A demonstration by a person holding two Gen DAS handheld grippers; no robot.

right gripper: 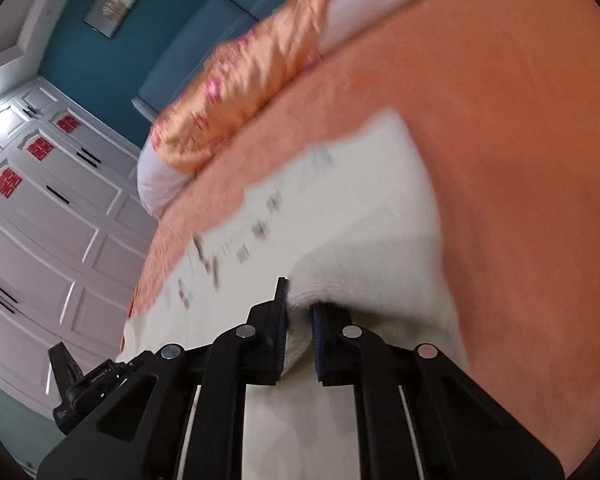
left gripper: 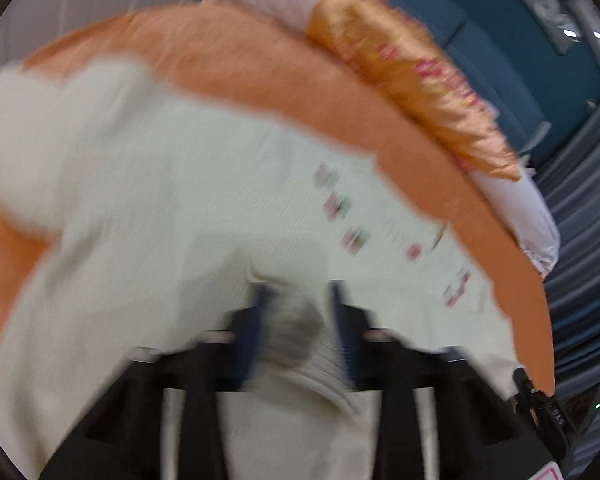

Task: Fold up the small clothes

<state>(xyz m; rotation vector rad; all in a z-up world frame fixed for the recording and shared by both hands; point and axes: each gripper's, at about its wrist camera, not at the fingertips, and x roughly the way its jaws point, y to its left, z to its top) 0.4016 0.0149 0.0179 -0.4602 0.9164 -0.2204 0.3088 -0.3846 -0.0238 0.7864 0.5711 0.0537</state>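
A small cream-white garment with little red and green printed marks lies on an orange bedspread. My left gripper is shut on a ribbed edge of the garment, which bunches between its fingers. In the right wrist view the same garment spreads ahead, and my right gripper is shut on another bunched edge of it. Both views are motion-blurred. The other gripper shows at the lower right of the left wrist view and at the lower left of the right wrist view.
An orange patterned pillow and a white pillow lie at the head of the bed against a blue headboard. A white wardrobe stands beside the bed. The bedspread extends to the right.
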